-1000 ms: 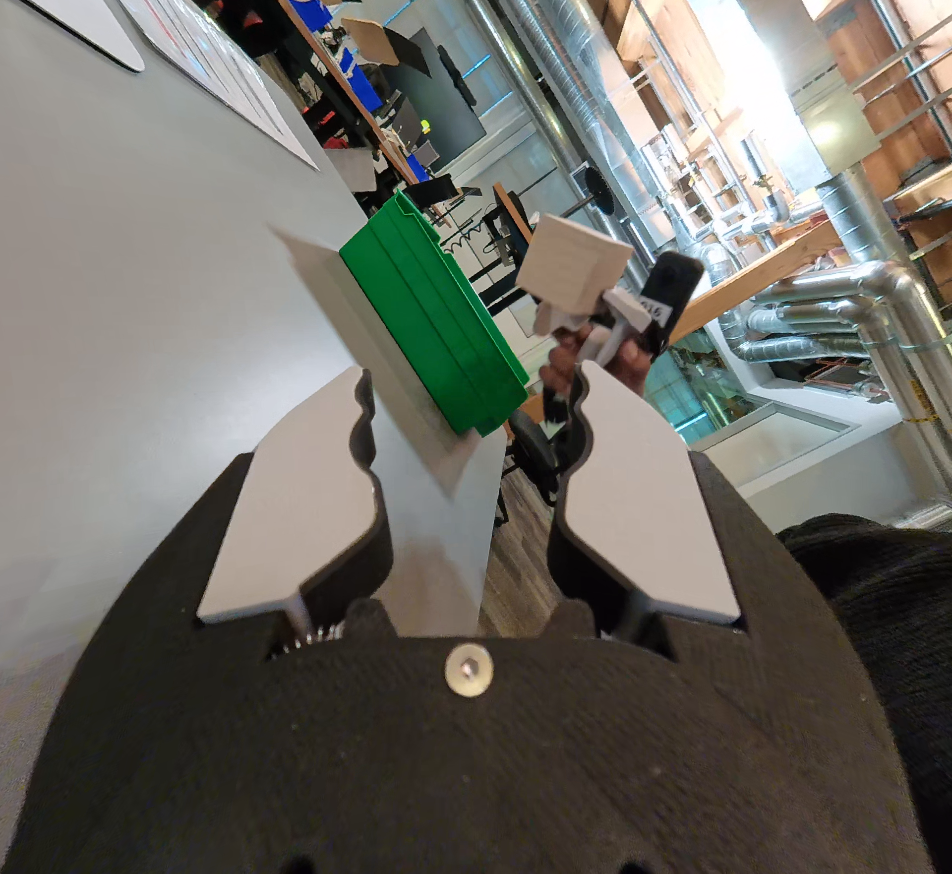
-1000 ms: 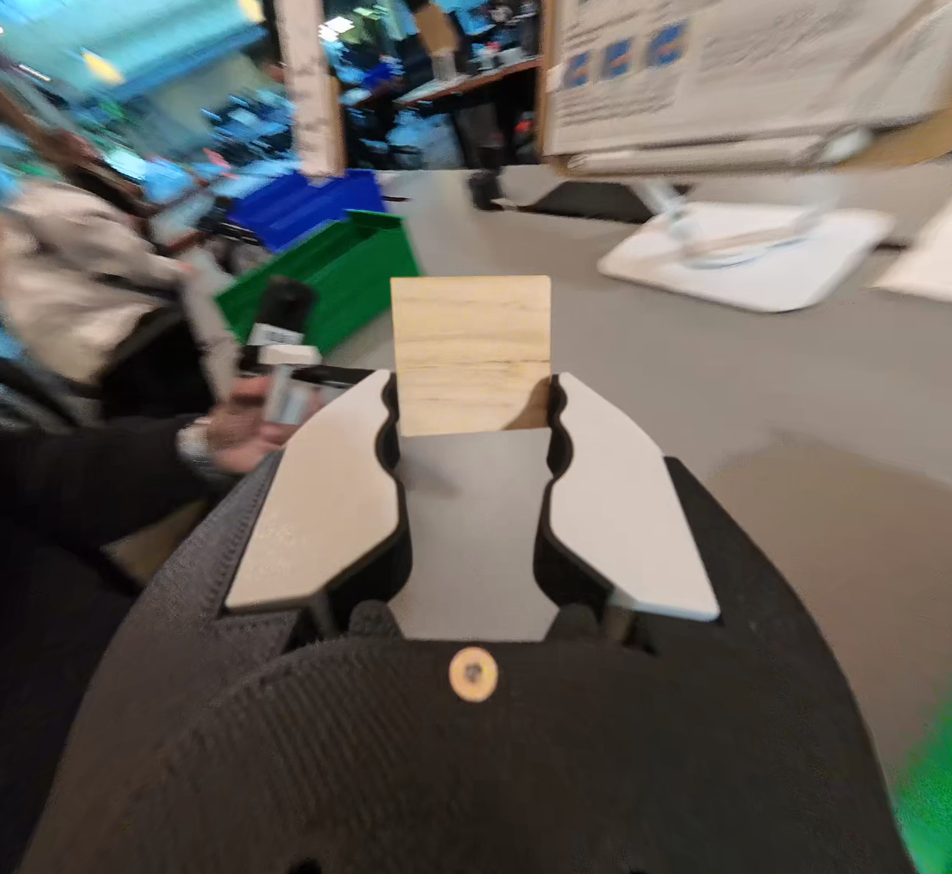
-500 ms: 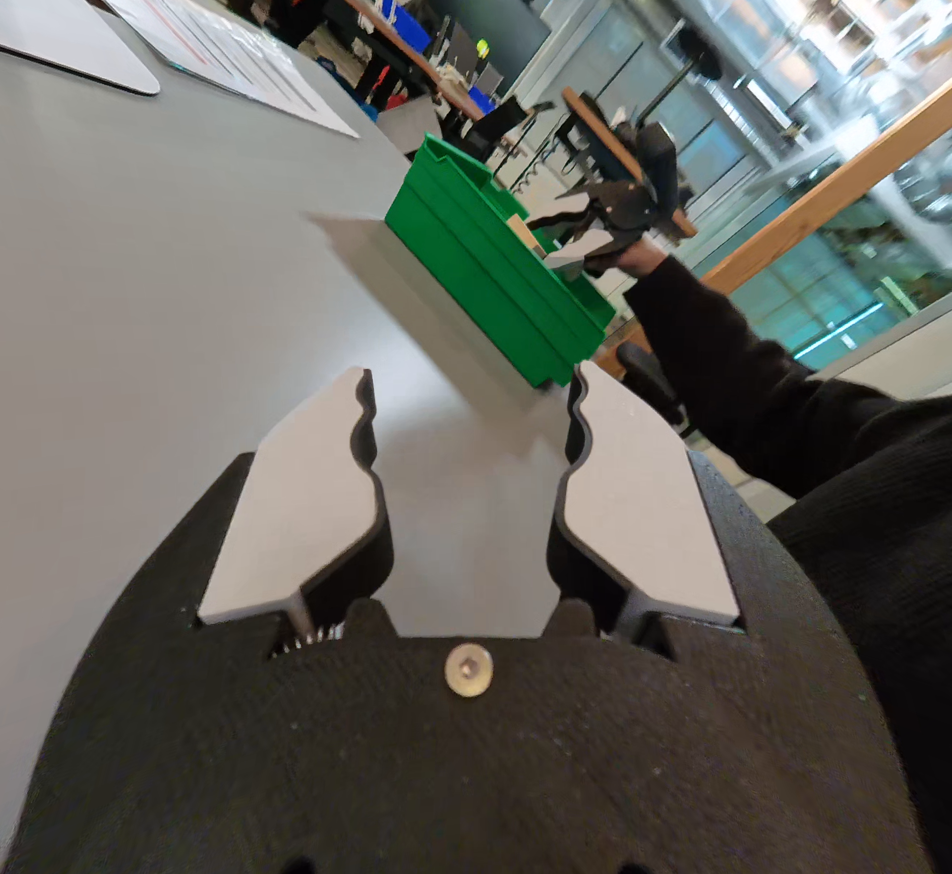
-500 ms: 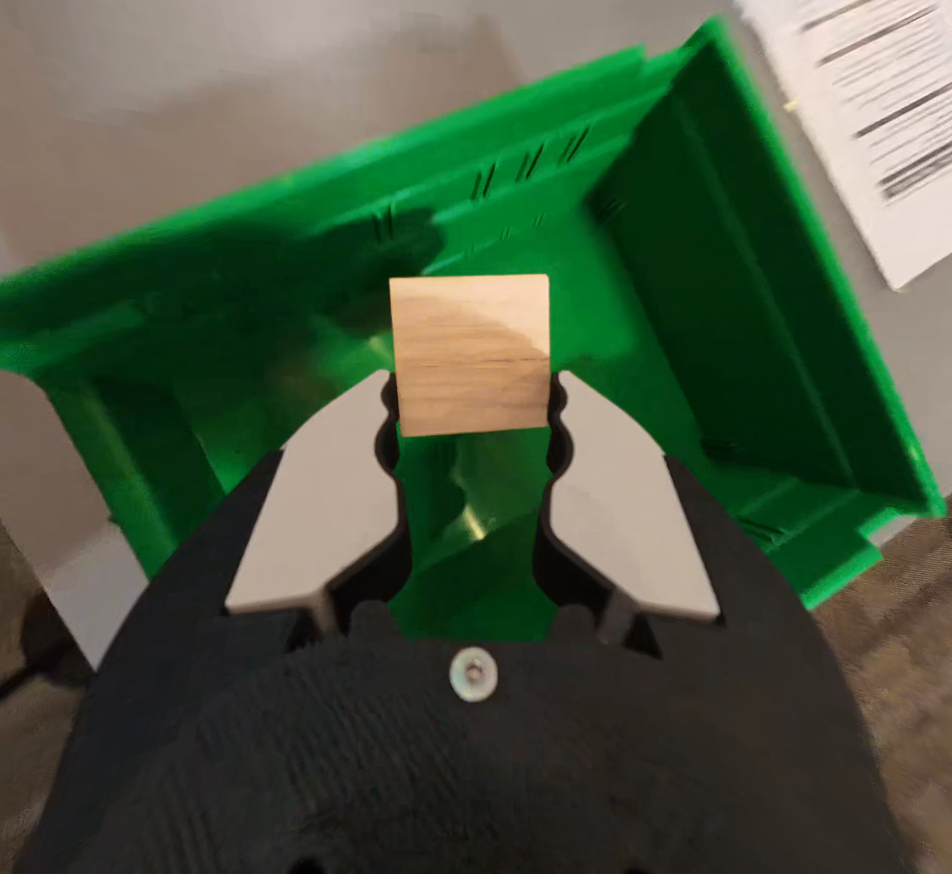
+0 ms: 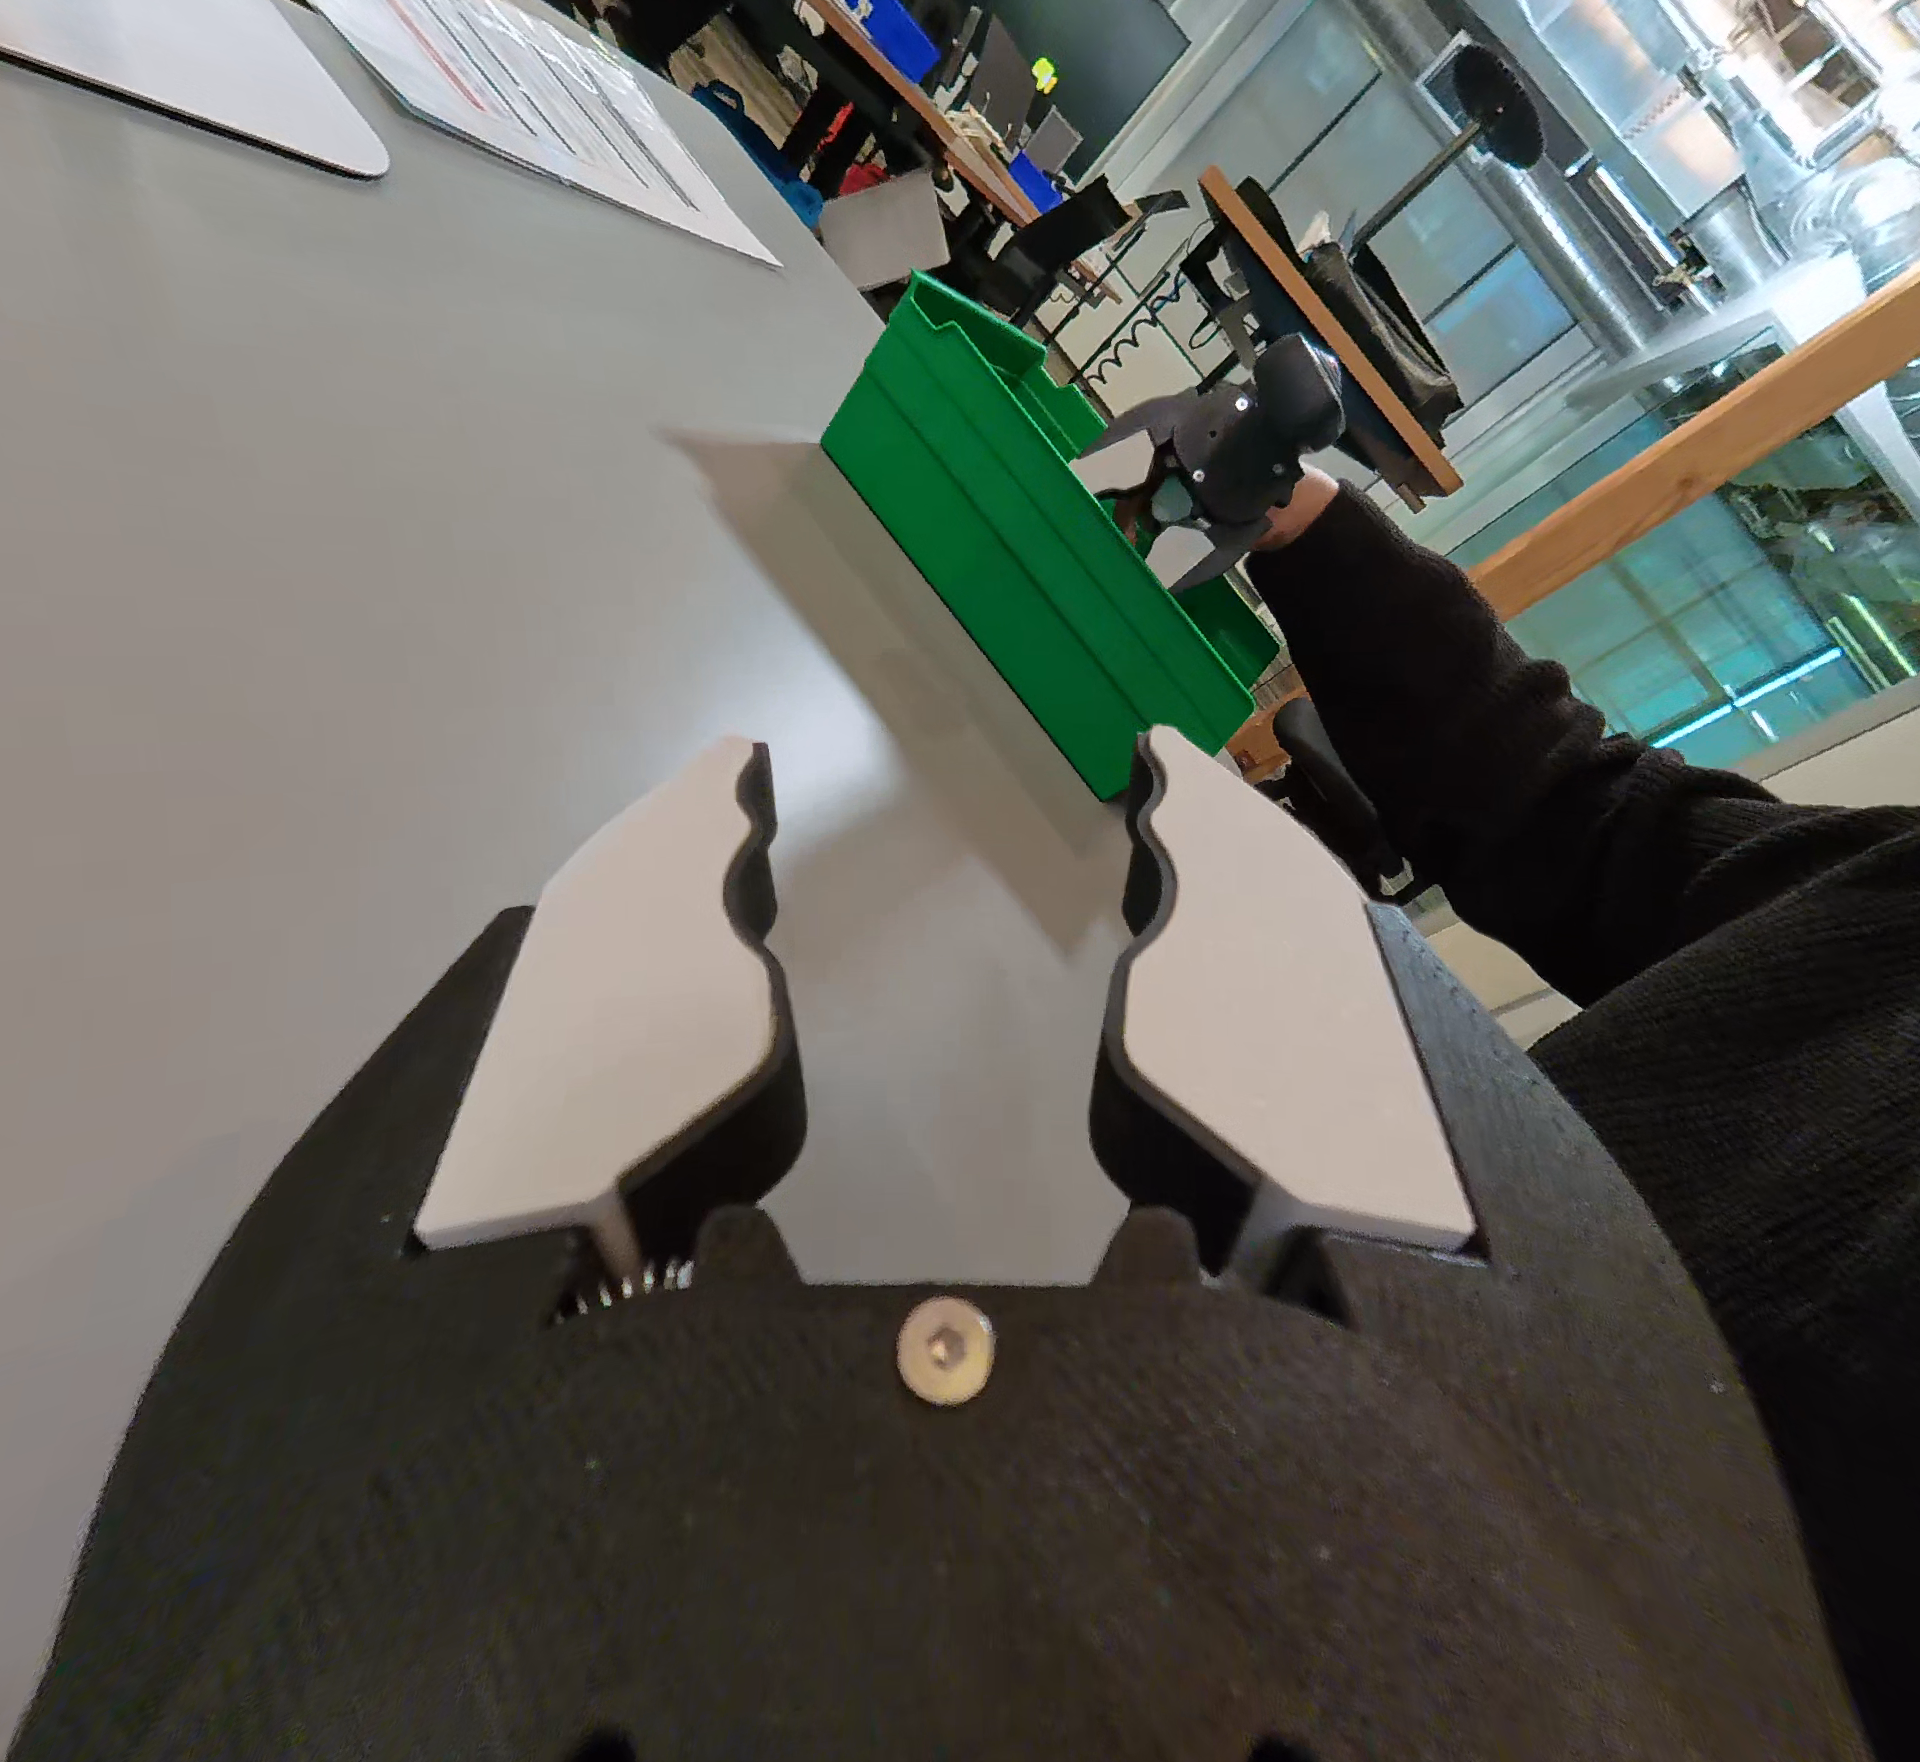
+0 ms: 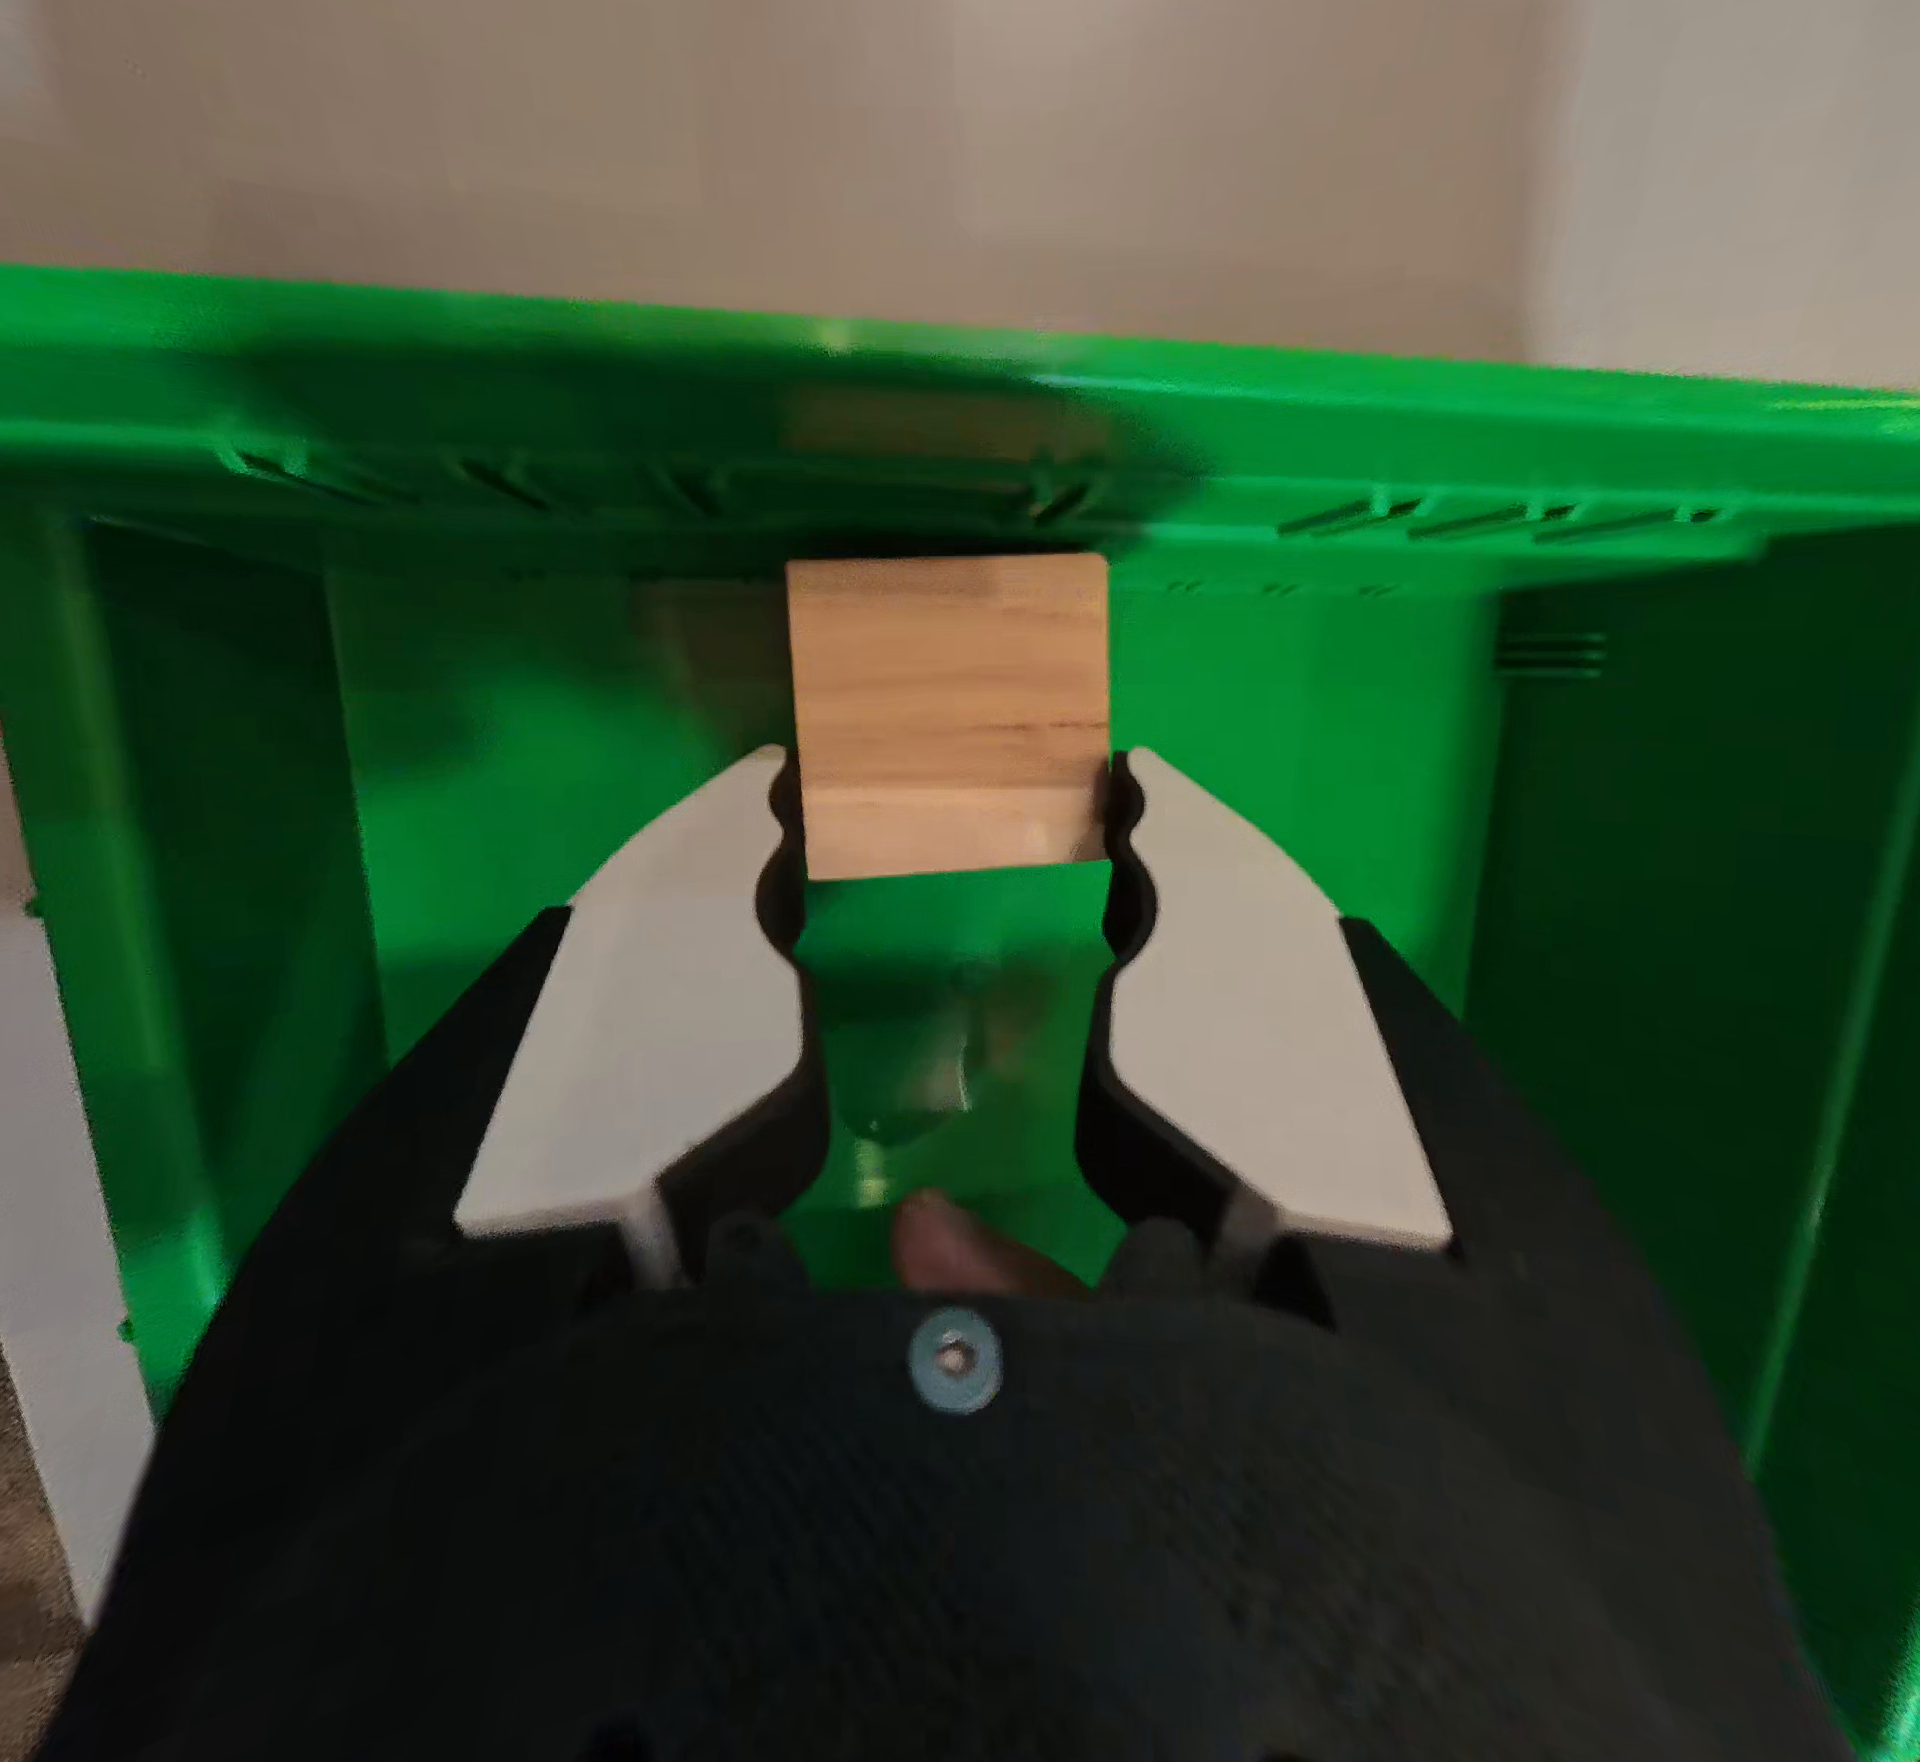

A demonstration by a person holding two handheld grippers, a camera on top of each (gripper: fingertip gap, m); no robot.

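Note:
My right gripper is shut on a pale wooden block and holds it down inside a green plastic bin, close to the bin's floor. My left gripper is open and empty above the grey table, near its edge. In the left wrist view the green bin stands at the table's edge ahead. The right gripper reaches into it from above, on a black-sleeved arm. The block is hidden in that view.
A white board and a printed sheet lie on the table at the far left. Beyond the table edge are desks, chairs, blue bins and a wooden rail. The floor shows at the lower left of the right wrist view.
My right gripper has swung the block from over the table to above the bin, then lowered it inside. My left gripper has stayed open and tilted towards the bin.

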